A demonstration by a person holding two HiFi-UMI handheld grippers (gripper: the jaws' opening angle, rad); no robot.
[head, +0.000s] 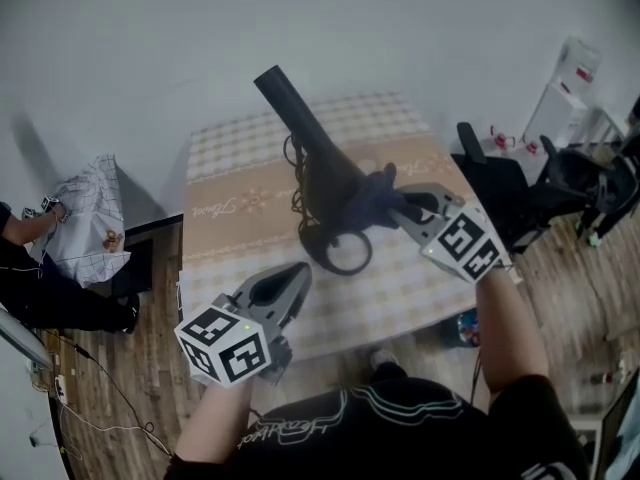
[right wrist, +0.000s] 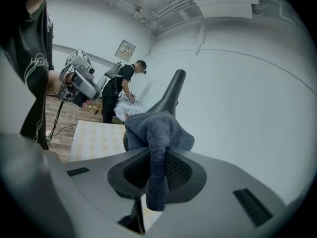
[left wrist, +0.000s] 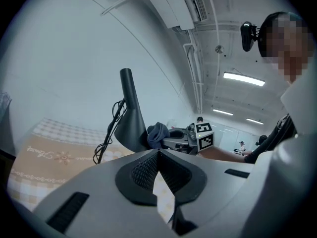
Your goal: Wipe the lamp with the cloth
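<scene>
One cloth [head: 372, 196] in right tongs [head: 396, 206] against lamp [head: 325, 158]; tablecloth script [head: 213, 208] unreadable

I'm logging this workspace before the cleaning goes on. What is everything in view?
lamp: one, black, on the middle of the table, ring base toward the person
cable: one, black, bunched at the lamp's left side
cloth: one, dark blue, at the lamp's right side
tablecloth: one, beige and checked, covers the table
chair: one, black, right of the table
other person: one, dark clothes, far left
white fabric: one, by that person
left gripper: grey, shut, empty, near table edge
right gripper: grey, shut on the cloth
</scene>
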